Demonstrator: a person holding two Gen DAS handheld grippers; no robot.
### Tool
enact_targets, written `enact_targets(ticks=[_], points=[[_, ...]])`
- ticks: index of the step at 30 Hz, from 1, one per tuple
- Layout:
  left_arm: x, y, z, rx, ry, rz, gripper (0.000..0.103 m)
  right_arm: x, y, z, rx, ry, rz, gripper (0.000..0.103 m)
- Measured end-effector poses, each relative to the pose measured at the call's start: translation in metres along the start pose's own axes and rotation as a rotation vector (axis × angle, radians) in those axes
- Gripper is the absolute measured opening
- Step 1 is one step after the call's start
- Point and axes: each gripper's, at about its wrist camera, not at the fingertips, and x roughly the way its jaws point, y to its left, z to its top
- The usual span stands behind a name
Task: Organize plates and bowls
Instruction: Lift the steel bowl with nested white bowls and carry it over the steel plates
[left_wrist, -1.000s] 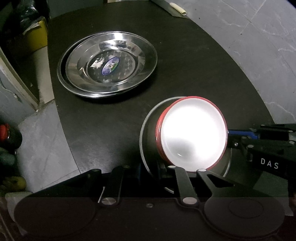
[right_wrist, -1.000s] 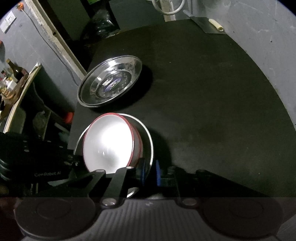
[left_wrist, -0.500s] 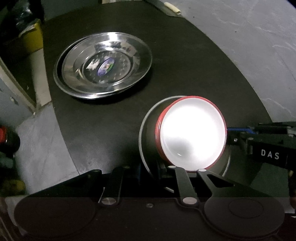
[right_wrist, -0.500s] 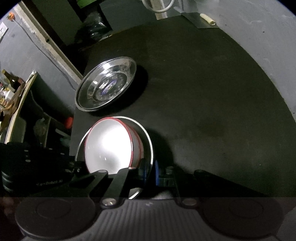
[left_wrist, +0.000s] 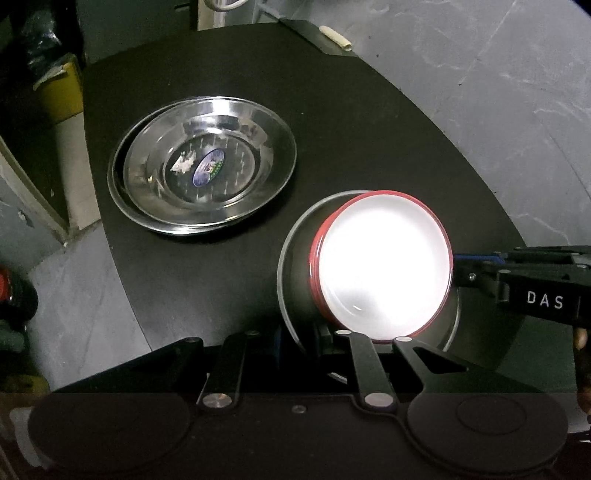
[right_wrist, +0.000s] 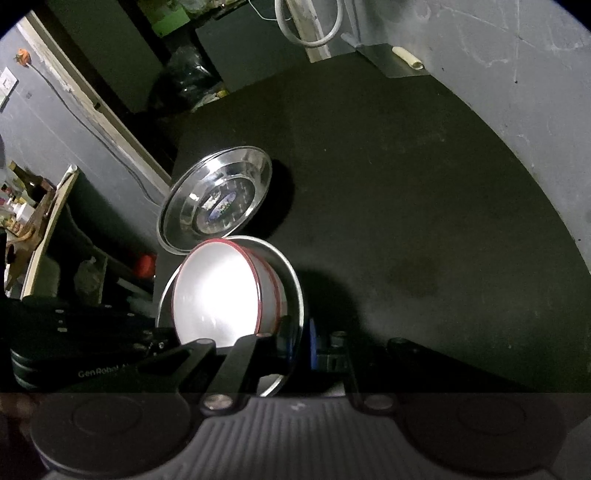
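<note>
We hold steel plate (left_wrist: 295, 280) carrying red-rimmed bowls (left_wrist: 384, 266) above table (left_wrist: 369, 129): left hand-held gripper (left_wrist: 317, 332), right hand-held gripper (right_wrist: 295, 343) both clamped on rim. Keep plate level; lower onto stacked steel plates (left_wrist: 203, 166).

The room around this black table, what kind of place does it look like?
Probably a storeroom or back room of a home, not a tidy kitchen. The round black table stands on bare grey concrete floor, a cluttered shelf of bottles to one side, with stacked steel plates on the table.
</note>
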Motion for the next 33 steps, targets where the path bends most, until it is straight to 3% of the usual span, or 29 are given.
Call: enact_targets(ticks=[33], points=[[-0.015,0.037,0.053,0.005,-0.125,0.005,0.016,0.011,0.025,0.067,-0.063,-0.099,0.024,0.01]])
